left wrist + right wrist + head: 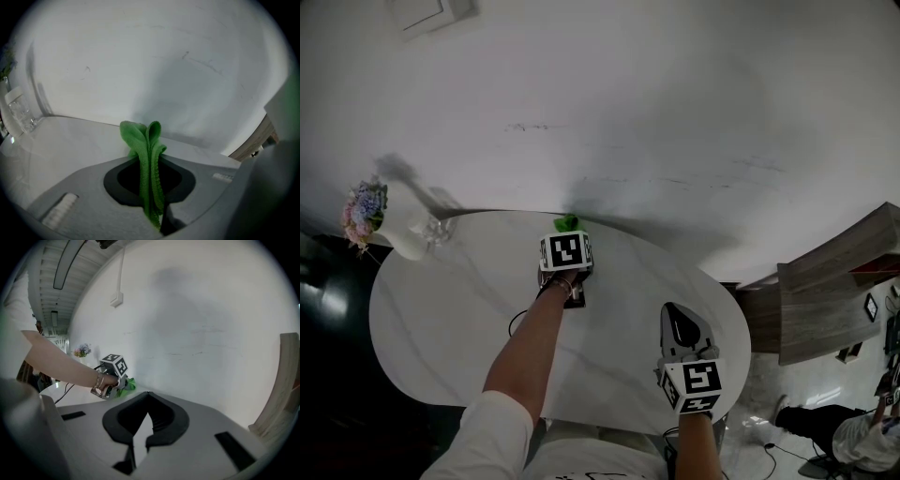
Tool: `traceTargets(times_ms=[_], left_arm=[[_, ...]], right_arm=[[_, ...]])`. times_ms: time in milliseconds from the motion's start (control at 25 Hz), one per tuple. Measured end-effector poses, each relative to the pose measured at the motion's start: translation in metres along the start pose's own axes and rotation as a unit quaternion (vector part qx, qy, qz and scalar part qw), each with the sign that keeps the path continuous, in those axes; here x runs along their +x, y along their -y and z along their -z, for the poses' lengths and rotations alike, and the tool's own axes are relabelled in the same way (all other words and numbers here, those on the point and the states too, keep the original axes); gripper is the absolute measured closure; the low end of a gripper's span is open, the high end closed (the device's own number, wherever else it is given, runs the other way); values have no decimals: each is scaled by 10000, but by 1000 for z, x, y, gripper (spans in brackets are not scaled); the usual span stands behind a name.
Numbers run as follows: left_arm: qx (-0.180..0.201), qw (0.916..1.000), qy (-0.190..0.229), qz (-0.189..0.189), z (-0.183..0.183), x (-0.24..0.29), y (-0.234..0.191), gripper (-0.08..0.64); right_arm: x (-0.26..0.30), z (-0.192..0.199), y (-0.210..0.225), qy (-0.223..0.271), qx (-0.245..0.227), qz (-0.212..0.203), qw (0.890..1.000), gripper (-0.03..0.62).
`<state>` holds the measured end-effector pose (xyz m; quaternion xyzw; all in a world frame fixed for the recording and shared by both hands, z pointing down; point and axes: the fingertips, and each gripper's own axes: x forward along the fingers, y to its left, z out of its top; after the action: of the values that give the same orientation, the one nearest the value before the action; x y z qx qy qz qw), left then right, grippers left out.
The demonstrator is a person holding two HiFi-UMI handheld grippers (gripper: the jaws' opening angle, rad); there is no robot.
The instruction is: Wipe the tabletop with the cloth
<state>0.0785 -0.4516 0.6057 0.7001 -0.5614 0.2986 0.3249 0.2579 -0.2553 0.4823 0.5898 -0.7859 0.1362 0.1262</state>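
Left gripper view: left gripper [149, 158] clamped on the green cloth [142, 137], at the tabletop's [441, 319] far edge by the wall [675, 112]. Right gripper [146, 395] jaws together, empty, over the near right side.

The table [441, 328] stands against the wall [675, 112]. At the table's far left end stands a vase [401, 239], with a glass [437, 231] just right of it. At the middle of the table's far edge, the left gripper [568, 234] holds the cloth [568, 222] next to the wall. The right gripper [675, 315] is above the table's near right part. Wood panels [830, 281] stand beyond the table's right end.
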Motion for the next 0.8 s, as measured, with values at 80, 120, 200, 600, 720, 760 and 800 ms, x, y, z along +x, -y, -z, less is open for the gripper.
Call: traceTargets(times_ms=[80,120,200,600,720,760,800], left_arm=[[-1,10000,-5,22,1,0,5,509],[-9,10000,-6,44,1,1,8,509],[-25,9999,-14,112,1,1,14,509],[-214,9974,-5,693,6,3,59,509],[-162,9963,-51,840,8,4,73,509],[-186,9958,-68,897,8,5,78,509],[-225,9952,-76,948,8,5,81,509]], right_arm=[[-2,2,2,-4,10,8,10000,597],[-3,2,3,-3,12,8,10000,597],[-4,3,4,-2,8,7,10000,597],[-11,2,13,36,26,60,10000,597],[-13,3,16,36,32,88,10000,597],[-14,4,17,34,36,99,9999,597],[-15,4,18,30,41,109,9999,597]])
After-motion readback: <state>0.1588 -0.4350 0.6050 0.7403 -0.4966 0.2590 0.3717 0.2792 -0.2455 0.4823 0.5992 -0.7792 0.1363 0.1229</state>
